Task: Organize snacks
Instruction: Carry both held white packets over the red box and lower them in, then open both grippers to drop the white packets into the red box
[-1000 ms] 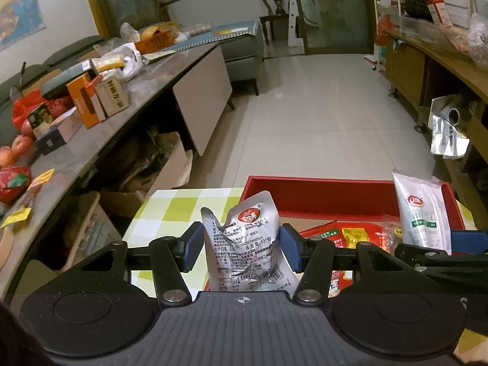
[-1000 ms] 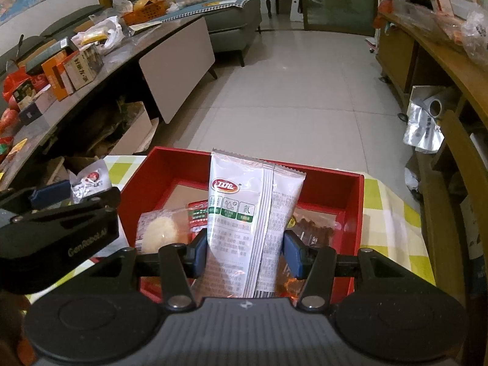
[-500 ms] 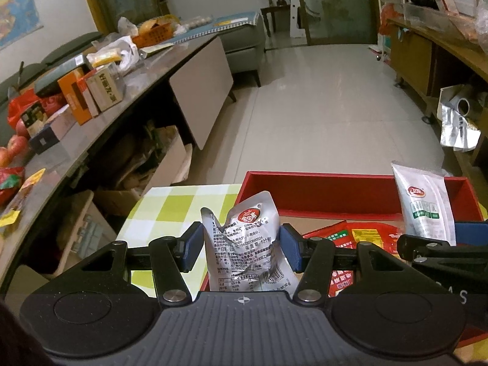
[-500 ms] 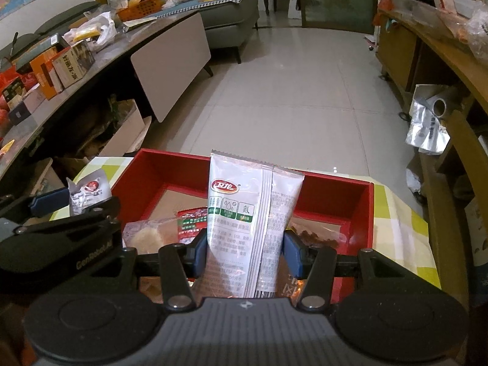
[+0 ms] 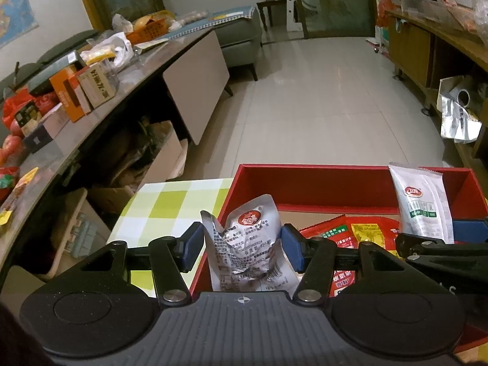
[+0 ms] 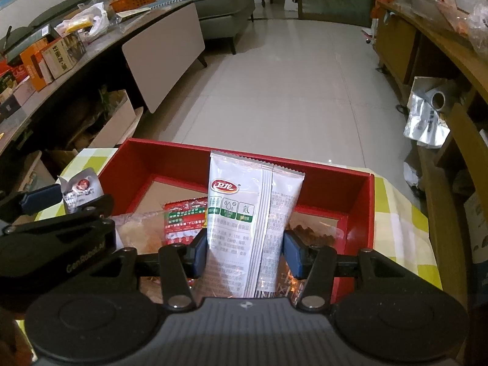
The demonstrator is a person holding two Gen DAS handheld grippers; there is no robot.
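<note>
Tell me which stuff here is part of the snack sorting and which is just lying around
Part of the job:
left claw shut on silver snack pouch
right claw shut on white snack packet
red box
red snack packets inside

Lying around:
orange carton
apples
foil roll
grey sofa

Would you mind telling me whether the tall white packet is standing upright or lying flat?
Upright: the white packet stands on end between the right gripper fingers, its sealed top edge uppermost, above the red box.

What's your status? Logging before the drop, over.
Left gripper shut on silver pouch. Right gripper shut on white packet. Both held over red box, snacks already inside. Nothing blocking.
</note>
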